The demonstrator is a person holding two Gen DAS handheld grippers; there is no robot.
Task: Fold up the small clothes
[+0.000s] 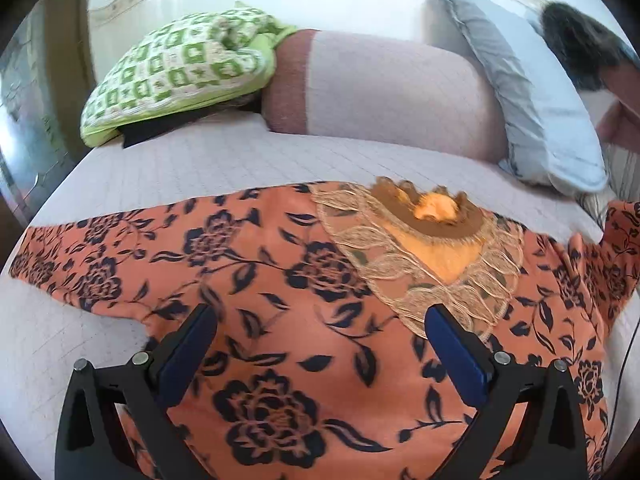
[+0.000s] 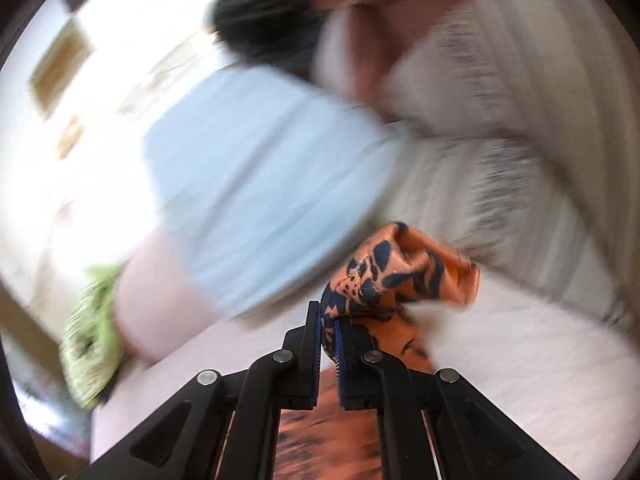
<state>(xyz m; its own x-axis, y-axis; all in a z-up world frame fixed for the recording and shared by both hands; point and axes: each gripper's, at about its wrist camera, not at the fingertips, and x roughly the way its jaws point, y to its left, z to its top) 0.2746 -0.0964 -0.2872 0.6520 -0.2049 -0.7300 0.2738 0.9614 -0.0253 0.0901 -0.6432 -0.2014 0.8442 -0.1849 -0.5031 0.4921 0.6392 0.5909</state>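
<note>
An orange garment [image 1: 280, 280] with dark blue flowers lies spread front-up on the bed, its lace neck yoke [image 1: 420, 264] toward the pillows. My left gripper [image 1: 320, 320] is open just above the garment's chest, holding nothing. My right gripper [image 2: 329, 320] is shut on a bunched edge of the same garment [image 2: 400, 276] and holds it lifted off the bed. That lifted part also shows at the right edge of the left wrist view [image 1: 620, 248]. The right wrist view is blurred by motion.
The bed has a pale quilted cover [image 1: 200, 160]. At its head stand a green checked cushion [image 1: 176, 72], a pink bolster [image 1: 380, 92] and a light blue pillow [image 1: 540, 112]. A person in a striped top [image 2: 500, 120] is close at the right.
</note>
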